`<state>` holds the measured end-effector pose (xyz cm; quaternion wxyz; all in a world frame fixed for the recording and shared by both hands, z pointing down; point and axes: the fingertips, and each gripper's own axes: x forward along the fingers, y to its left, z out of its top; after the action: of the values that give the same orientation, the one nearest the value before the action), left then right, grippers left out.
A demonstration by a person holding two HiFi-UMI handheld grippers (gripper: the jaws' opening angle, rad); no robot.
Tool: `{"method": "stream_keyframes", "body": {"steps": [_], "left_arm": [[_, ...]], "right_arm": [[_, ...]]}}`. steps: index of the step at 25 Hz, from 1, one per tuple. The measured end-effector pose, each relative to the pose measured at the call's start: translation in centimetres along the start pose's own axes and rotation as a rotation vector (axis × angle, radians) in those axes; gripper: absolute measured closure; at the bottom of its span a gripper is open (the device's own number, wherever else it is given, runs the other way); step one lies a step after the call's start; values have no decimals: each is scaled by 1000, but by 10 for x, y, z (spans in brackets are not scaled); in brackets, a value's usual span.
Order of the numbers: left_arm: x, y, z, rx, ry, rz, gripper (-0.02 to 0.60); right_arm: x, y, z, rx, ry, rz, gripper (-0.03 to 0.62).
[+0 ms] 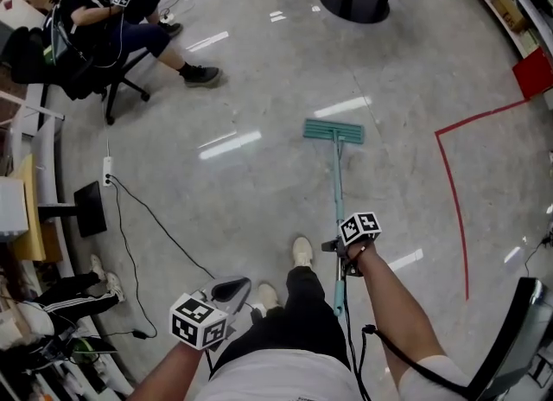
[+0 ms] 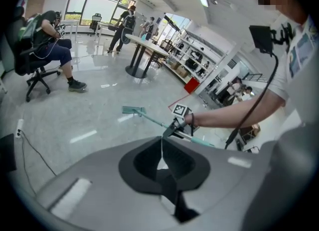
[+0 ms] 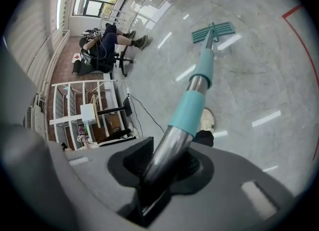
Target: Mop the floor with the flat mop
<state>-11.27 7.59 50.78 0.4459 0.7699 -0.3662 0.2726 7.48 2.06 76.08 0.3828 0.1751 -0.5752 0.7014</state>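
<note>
Left gripper hangs idle, jaws closed on nothing; right gripper clamps the mop high up, probably so its head lies flat on the floor.

Flat mop on floor

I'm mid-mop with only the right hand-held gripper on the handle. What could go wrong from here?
1. Only the right hand-held gripper clamps the mop handle; the left hand-held gripper is shut on nothing, so the long handle may twist or slip.
2. A black cable runs across the floor from the power strip; a sweep of the mop head leftward could snag or wet it.
</note>
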Motion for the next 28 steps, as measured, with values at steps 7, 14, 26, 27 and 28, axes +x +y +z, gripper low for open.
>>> {"method": "stream_keyframes", "body": {"steps": [7,14,26,27,28], "left_arm": [[5,-1,8,-34,-22,25,574],[7,-8,8,-51,-32,31,572],[5,-22,-21,-36,-34,-14,572],[5,-22,-24,-30,-37,-21,572],[4,-22,-26,-24,-40,-27,572]], "right_arm": [[-15,-2,35,-9,-6,0,485],[-28,-7,62,-16,-24,-13,485],[-50,-2,32,-39,-80,-5,493],[-49,-2,19,-45,-79,-9,493],[-47,-2,5,-52,-74,-14,493]]}}
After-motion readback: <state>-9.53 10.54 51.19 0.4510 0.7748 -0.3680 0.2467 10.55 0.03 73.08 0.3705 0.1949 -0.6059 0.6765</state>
